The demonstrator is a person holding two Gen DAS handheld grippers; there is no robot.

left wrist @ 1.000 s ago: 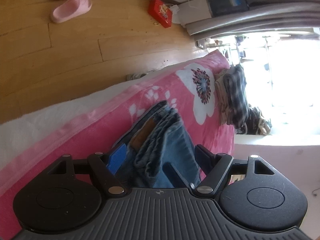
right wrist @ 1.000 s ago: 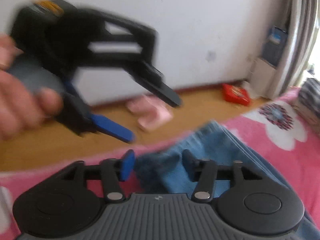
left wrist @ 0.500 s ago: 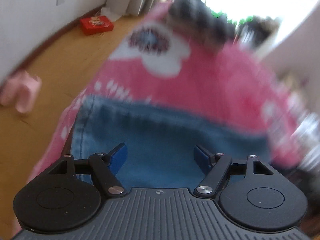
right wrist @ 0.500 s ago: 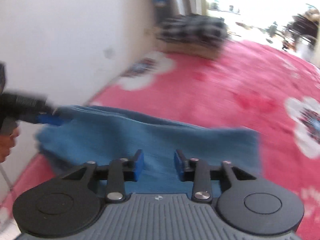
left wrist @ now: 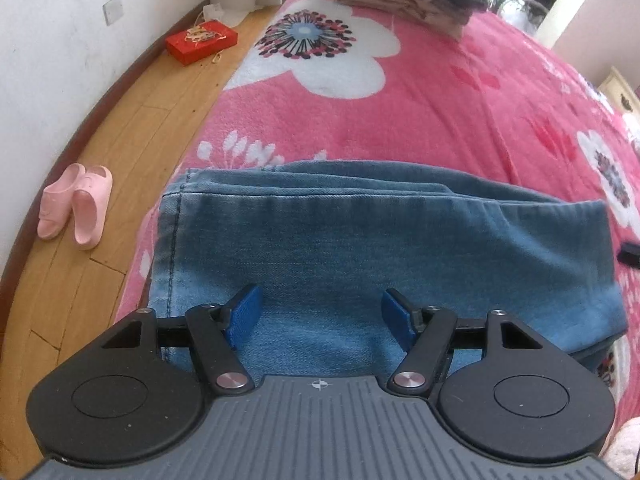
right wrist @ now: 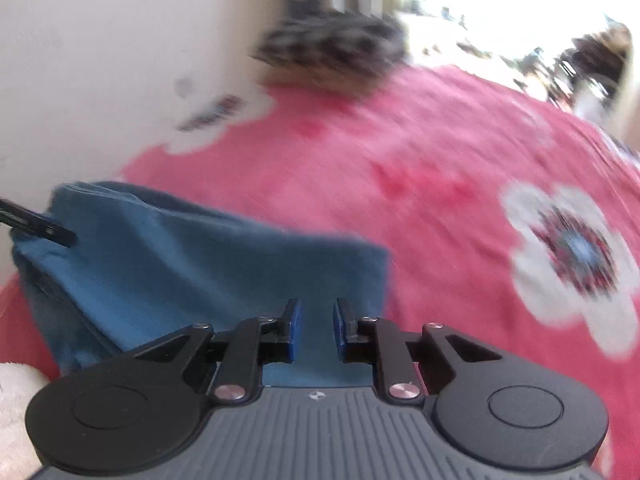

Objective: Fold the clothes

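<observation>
You have a bed (left wrist: 440,112) under a pink flowered blanket, a wooden floor (left wrist: 132,128) along its left edge, a white wall (left wrist: 52,40) beyond. Pink slippers (left wrist: 76,206) and a red box (left wrist: 201,40) sit there. Bright daylight floods the far end.

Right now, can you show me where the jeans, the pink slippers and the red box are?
jeans (left wrist: 384,248): left wrist view, middle of the folded denim.
pink slippers (left wrist: 76,204): left wrist view, between the pair's uppers.
red box (left wrist: 202,41): left wrist view, its top face.

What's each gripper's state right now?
Left gripper: open over the jeans, holding nothing.
Right gripper: jaws just closing, narrow gap left, nothing visibly pinched.
</observation>
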